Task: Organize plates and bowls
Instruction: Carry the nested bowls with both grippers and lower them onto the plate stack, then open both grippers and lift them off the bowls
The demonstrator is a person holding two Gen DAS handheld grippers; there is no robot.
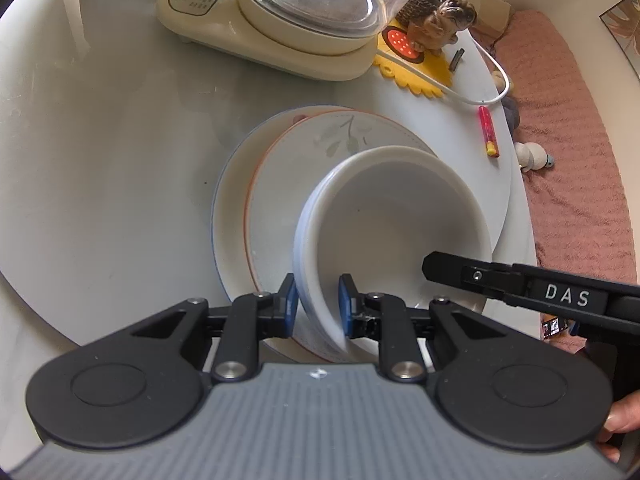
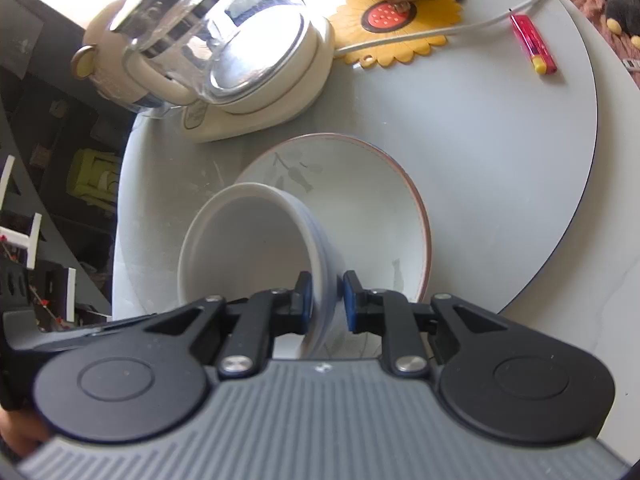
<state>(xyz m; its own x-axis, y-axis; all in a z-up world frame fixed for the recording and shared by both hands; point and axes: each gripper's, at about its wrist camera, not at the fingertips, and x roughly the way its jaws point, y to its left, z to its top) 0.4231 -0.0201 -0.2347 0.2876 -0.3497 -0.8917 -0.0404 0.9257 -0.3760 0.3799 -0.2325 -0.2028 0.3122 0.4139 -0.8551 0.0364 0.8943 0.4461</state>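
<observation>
A white bowl (image 1: pixel 396 216) sits tilted on a stack of two plates: an orange-rimmed plate with a leaf print (image 1: pixel 288 184) on a larger white plate (image 1: pixel 228 200). My left gripper (image 1: pixel 318 304) is shut on the bowl's near-left rim, one blue pad inside and one outside. My right gripper (image 2: pixel 325 300) is shut on the bowl's (image 2: pixel 248 244) opposite rim; it enters the left wrist view from the right (image 1: pixel 520 284). In the right wrist view the orange-rimmed plate (image 2: pixel 372 208) lies under the bowl.
The round grey table (image 1: pixel 100 160) holds a cream kettle base with a glass kettle (image 1: pixel 304 4), a yellow sunflower mat with a toad figurine (image 1: pixel 448 20), a white cable (image 1: pixel 472 98) and a red lighter (image 1: pixel 490 130). A pink blanket (image 1: pixel 568 152) lies beyond the table's right edge.
</observation>
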